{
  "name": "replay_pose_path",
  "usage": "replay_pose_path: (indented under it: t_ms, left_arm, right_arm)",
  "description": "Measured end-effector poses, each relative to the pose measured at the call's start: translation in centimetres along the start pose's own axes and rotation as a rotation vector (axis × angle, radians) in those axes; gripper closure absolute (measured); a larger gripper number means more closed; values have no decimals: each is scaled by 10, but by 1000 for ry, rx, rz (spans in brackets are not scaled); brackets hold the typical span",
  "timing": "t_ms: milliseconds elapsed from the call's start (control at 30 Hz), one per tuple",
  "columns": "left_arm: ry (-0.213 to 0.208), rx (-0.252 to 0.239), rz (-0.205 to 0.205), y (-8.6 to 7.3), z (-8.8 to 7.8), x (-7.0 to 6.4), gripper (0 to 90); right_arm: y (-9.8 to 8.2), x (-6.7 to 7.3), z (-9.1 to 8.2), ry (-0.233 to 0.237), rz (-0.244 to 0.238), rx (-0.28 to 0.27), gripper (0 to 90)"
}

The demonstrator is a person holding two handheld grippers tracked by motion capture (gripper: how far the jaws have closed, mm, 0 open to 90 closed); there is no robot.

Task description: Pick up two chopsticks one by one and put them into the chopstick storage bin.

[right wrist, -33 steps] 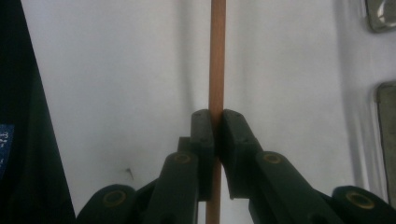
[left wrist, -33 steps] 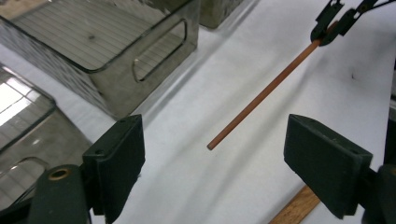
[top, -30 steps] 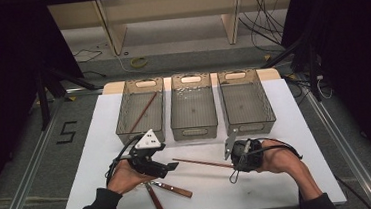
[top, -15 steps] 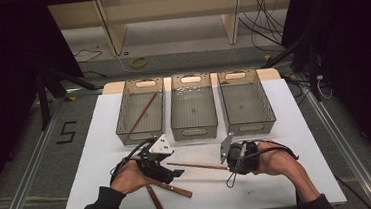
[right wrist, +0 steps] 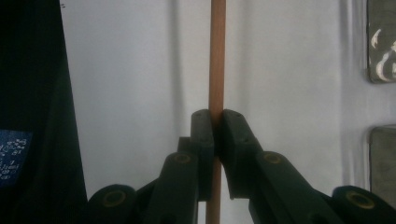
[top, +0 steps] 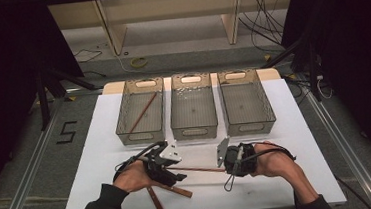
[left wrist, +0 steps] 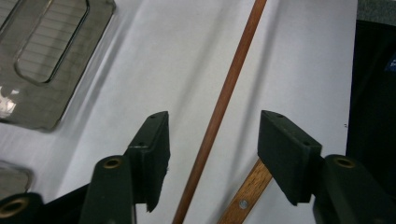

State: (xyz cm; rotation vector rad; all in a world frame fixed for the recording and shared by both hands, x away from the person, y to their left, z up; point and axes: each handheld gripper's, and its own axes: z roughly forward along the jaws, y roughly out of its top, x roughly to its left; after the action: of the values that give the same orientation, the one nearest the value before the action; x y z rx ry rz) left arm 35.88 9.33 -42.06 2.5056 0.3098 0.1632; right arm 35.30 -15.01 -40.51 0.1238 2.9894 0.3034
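Observation:
A thin brown wooden rod lies level between my two grippers near the front of the white table top. My right gripper is shut on one end of it; in the right gripper view the pads pinch the rod. My left gripper is at the other end. Its jaws have just been closing and stand open around the rod without touching it, as the left gripper view shows. A riveted wooden handle lies just below.
Three clear plastic bins stand in a row behind the grippers: left, middle, right. The left bin holds a similar stick. Two wooden-handled pieces lie by the left hand near the front edge.
The left gripper has slid right along the rod toward the right gripper, and its jaws stand narrower than before. The right gripper keeps its grip and has hardly moved.

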Motion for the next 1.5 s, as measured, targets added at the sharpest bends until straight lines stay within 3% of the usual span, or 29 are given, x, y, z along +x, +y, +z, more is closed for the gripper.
replay_pose_path:
  t_ms: [500,833,1133,1200,1333,1500]
  left_arm:
    - [-51,50,57,4,8,-2,630]
    - [-76,65,69,5,8,-2,766]
    - [-133,61,115,4,9,-6,841]
    - [-121,66,114,4,7,-5,845]
    - [-97,61,82,-1,4,2,846]
    - [-49,46,32,-5,-2,10,846]
  right_arm:
    - [5,6,-1,-5,-28,-5,841]
    - [6,7,-2,2,-35,-2,840]
    - [4,7,-3,-14,-48,-13,788]
    - [2,4,-5,-14,-36,-21,722]
    - [-2,0,-14,-67,9,-59,568]
    - [-6,-7,-25,-90,132,-174,444]
